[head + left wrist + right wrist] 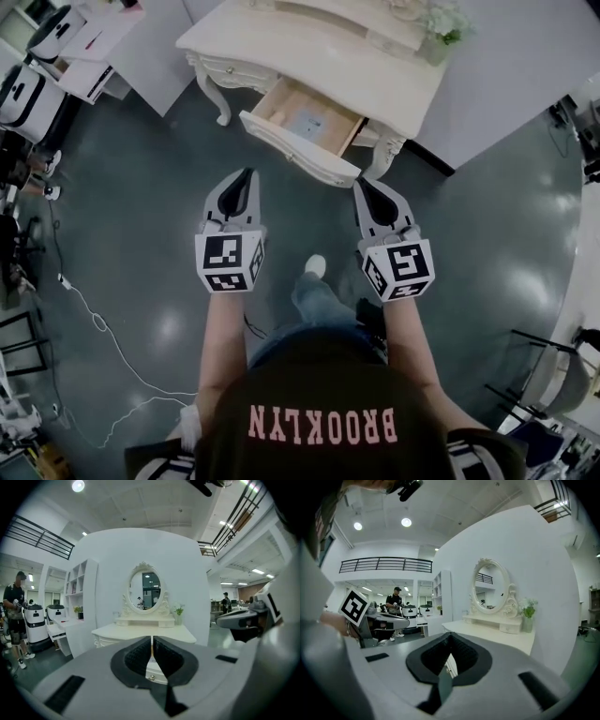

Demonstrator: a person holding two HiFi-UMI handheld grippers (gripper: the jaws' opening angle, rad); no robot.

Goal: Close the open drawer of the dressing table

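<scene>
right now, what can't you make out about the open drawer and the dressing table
- Inside the drawer: the head view shows a pale patch, too small to identify.
- Drawer front: in the left gripper view the left gripper hides all but a sliver behind its shut jaws. In the right gripper view the right gripper, jaws also shut, does likewise.
- The mirror: lies past the head view's top edge.

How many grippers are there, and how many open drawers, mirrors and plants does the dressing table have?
Grippers: 2, the left gripper and the right gripper
Open drawers: 1, the drawer
Mirrors: 1, the mirror
Plants: 1, the plant
Total: 5
</scene>
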